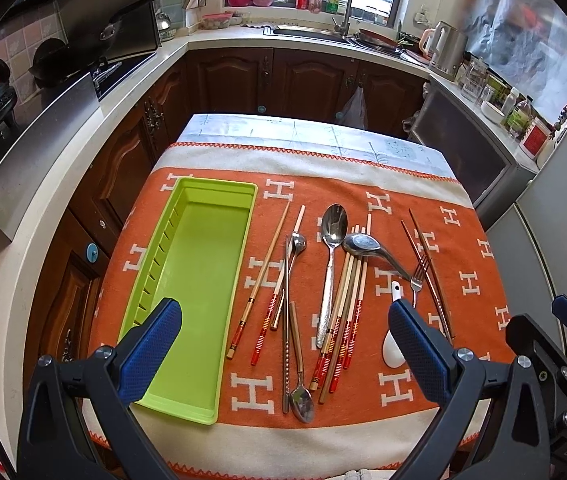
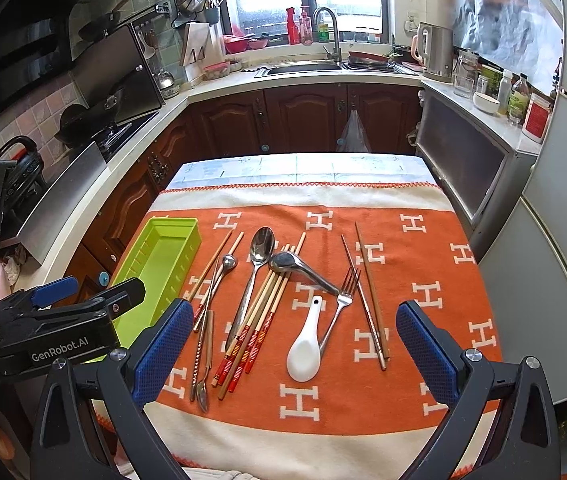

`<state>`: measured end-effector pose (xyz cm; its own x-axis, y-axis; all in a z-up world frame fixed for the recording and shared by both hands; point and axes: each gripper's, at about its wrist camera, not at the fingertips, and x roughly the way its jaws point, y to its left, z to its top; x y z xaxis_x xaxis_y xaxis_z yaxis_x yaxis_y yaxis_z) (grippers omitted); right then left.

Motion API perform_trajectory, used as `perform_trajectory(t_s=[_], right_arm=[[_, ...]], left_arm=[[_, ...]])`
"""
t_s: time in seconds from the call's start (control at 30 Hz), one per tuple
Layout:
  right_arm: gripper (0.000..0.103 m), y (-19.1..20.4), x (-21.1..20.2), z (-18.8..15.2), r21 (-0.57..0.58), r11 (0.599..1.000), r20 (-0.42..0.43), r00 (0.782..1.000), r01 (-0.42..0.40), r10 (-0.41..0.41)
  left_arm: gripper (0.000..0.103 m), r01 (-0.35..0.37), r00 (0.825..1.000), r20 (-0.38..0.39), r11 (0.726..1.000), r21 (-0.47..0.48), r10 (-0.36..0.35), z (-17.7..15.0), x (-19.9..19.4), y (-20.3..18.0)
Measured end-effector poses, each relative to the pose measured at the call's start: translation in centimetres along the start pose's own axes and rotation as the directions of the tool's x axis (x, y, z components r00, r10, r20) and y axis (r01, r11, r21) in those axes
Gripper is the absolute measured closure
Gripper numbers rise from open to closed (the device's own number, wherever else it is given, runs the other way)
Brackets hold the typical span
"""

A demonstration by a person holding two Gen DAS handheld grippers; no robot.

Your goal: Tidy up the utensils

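An empty green utensil tray lies at the left of the orange cloth. To its right lie loose utensils: several red-tipped wooden chopsticks, a big steel spoon, a steel ladle-spoon, a fork, a white ceramic spoon, a metal chopstick pair and small spoons. My left gripper hangs open above the near tray end and chopsticks. My right gripper hangs open over the white spoon, holding nothing.
The cloth-covered table stands in a narrow kitchen. A counter with stove runs along the left, a sink at the back, a kettle and bottles on the right counter, and a fridge at the right.
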<state>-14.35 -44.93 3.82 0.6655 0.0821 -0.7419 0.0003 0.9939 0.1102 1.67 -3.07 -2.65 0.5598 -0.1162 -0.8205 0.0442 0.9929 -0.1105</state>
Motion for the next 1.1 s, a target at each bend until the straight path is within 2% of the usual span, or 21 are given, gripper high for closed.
perform_trajectory(t_s=[0.43,0.7,0.83,0.93,1.1], right_arm=[[0.000,-0.4,0.1,0.2,0.013,1.000,-0.006,1.000,0.004,-0.004],[0.001,-1.4,0.6,0.6,0.032,0.999,-0.026,1.000,-0.004,0.004],[0.001,-2.8,1.5,1.0,0.054,0.998,-0.065,0.998,-0.016,0.019],[0.005,-4.2,2.4,1.4,0.059,0.998,-0.083,0.996,-0.012,0.017],[0.021,-7.2,4.5,2.4,0.064,0.998,-0.116,0.993,0.010,-0.003]], left_arm=[[0.001,-0.016,0.997,0.076,0.999,0.042,0.012,1.3,-1.0,-0.4],[0.001,-0.025,0.999,0.039,0.994,0.102,0.021,2.4,-0.2,-1.7],[0.001,0.020,0.999,0.024,0.995,0.100,-0.022,3.0,0.4,-2.2],[0.001,0.046,0.999,0.021,0.995,0.089,-0.048,3.5,0.9,-2.6],[0.001,0.060,0.998,-0.007,0.994,0.095,-0.060,4.3,3.0,-3.6]])
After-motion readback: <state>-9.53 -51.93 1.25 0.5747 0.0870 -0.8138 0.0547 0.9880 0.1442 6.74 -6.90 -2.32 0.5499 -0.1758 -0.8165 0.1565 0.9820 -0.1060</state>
